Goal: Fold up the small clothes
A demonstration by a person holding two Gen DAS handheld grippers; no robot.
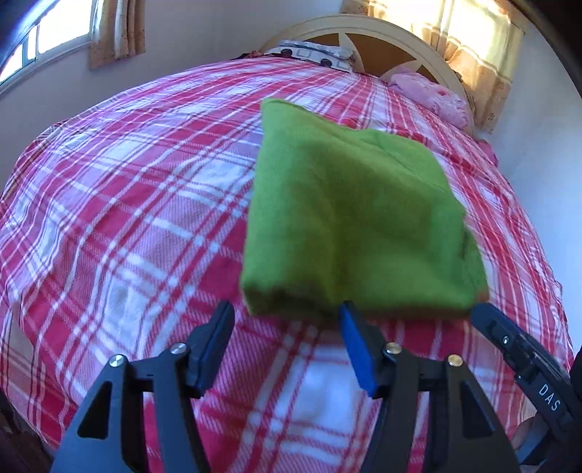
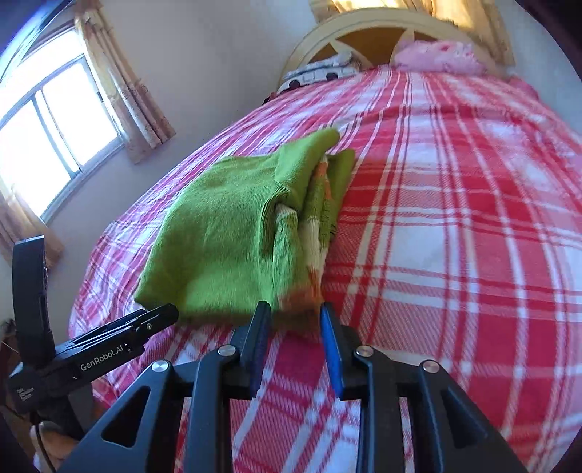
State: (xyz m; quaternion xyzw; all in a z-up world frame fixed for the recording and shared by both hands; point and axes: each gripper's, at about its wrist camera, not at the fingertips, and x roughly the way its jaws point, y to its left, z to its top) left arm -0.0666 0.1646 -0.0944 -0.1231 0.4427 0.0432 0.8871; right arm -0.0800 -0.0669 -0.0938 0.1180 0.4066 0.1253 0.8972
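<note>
A folded green knit garment lies on the red and white plaid bedspread. In the right wrist view the garment shows white, orange and green striped layers along its right edge. My left gripper is open, its fingertips just short of the garment's near edge, with only bedspread between them. My right gripper is open by a narrower gap at the garment's near right corner, and the pads do not press on the cloth. Each gripper also shows in the other's view, the right gripper beside the left and the left gripper beside the right.
A crumpled pink cloth and a patterned pillow lie by the rounded cream headboard at the far end. A curtained window is on the left wall. Plaid bedspread stretches to the right of the garment.
</note>
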